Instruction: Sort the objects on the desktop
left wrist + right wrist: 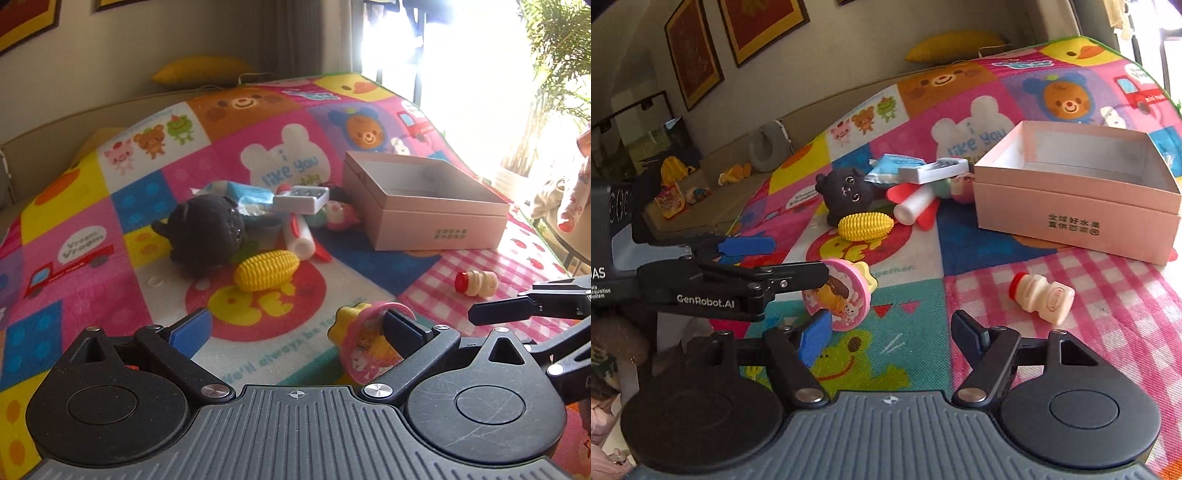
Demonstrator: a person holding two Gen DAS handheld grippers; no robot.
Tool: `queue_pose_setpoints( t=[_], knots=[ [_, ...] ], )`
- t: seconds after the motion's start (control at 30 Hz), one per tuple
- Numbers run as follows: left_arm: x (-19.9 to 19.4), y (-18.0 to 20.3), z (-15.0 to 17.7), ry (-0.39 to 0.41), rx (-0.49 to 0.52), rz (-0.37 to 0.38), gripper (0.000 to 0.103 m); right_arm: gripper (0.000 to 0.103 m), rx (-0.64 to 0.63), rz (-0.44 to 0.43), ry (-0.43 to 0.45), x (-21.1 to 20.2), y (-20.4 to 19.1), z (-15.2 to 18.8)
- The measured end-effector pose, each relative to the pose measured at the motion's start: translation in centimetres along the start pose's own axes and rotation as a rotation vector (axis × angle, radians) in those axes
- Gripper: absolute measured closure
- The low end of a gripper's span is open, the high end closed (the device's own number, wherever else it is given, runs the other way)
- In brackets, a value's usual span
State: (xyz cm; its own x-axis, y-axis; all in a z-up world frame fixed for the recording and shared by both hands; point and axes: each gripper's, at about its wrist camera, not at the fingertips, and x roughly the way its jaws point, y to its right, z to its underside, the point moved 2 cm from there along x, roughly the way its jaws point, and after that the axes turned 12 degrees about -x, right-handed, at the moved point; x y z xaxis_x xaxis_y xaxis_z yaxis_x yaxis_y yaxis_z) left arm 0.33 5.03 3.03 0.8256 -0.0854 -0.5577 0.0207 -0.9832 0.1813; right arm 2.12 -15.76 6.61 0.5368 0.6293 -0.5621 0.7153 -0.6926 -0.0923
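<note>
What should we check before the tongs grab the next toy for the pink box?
1. Left tongs open: ok.
2. Right tongs open, nothing between them: ok.
3. Pink box open on top: ok.
4. Little bottle lying apart from the other toys, free to grab: ok.
5. Pink round toy centred between the left tongs: not ok, it sits against one finger.
</note>
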Motion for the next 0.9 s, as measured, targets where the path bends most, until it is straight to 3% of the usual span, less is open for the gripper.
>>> queue_pose_setpoints(
  t=[0.1, 0.37, 0.4, 0.47, 0.5, 0.67, 0.77, 0.9],
  knots=[
    [0.3, -0.8, -0.3, -0.004, -0.025, -0.010, 0.001, 0.025, -0.100, 0.002, -0.008, 1.2, -1.9, -0.8],
    [-0.5, -3.6, -1.4, 0.037, -0.120, -0.026, 0.001, 0.025, -0.449, 0.114, -0.003, 4.1, -7.3, -1.9],
    [-0.5, -3.9, -1.5, 0.037, -0.132, -0.029, 0.001, 0.026, -0.478, 0.126, -0.004, 4.5, -7.7, -2.0],
    [-0.5, -4.4, -1.6, 0.043, -0.150, -0.038, 0.001, 0.043, -0.507, 0.136, -0.022, 5.6, -8.3, -2.3],
    [-0.5, -4.7, -1.6, 0.048, -0.159, -0.039, 0.001, 0.049, -0.491, 0.127, -0.041, 6.0, -8.2, -2.6],
    [-0.8, -5.9, -1.3, 0.056, -0.183, -0.041, 0.001, 0.051, -0.330, 0.063, -0.059, 6.1, -6.1, -3.6],
    [-0.8, -6.2, -1.0, 0.048, -0.192, -0.031, 0.001, 0.051, -0.124, -0.017, -0.079, 6.0, -2.7, -4.4],
    [-0.5, -5.4, -0.4, 0.029, -0.169, 0.002, 0.001, 0.051, 0.105, -0.048, -0.088, 6.1, 2.0, -4.5]
  ],
)
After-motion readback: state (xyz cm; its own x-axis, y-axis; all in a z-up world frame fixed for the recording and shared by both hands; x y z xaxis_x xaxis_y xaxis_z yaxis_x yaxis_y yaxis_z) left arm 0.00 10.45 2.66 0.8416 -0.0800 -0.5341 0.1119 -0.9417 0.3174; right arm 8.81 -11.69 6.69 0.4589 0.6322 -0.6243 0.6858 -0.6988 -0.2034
